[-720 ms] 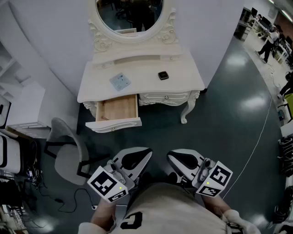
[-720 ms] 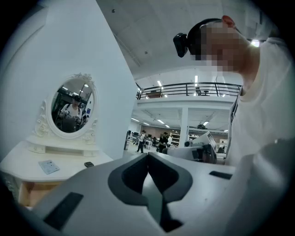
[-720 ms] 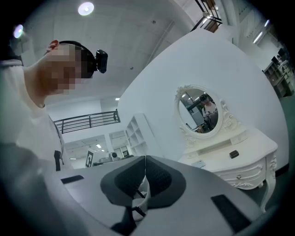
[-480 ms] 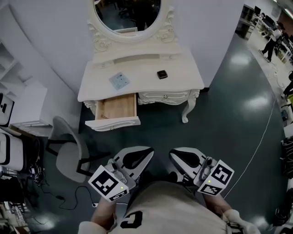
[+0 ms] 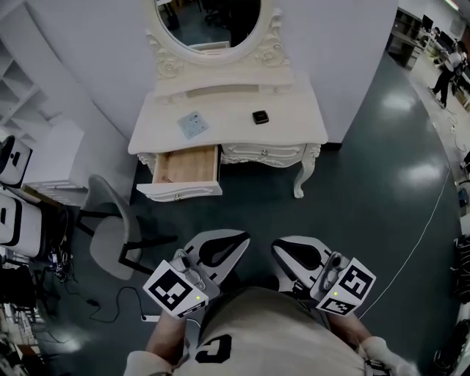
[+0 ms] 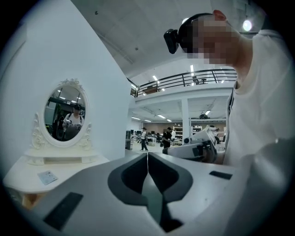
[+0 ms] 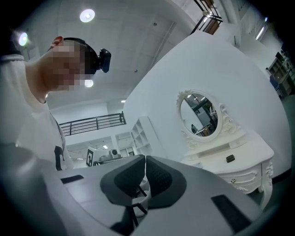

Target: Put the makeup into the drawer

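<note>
Makeup compact [image 5: 260,117], small and dark, lies on the top of the dressing table [image 5: 294,136], right of the table's centre. A pale blue square pack [image 5: 193,125] lies flat on the same top, left of centre and well apart from the compact. The drawer [image 5: 187,165] on the table's left front stands pulled out, with its wooden floor showing. An oval mirror [image 5: 209,18] rises at the table's back edge. A grey chair [image 5: 110,235] stands off the table's left front corner, near the drawer.

Both grippers sit close against the person's body, well short of the table and level with each other. The left gripper [image 6: 147,155] has its jaws pressed together, pad against pad, gripping only each other. The right gripper [image 7: 144,157] is likewise closed pad to pad. Neither touches the table, the drawer or either makeup item.
</note>
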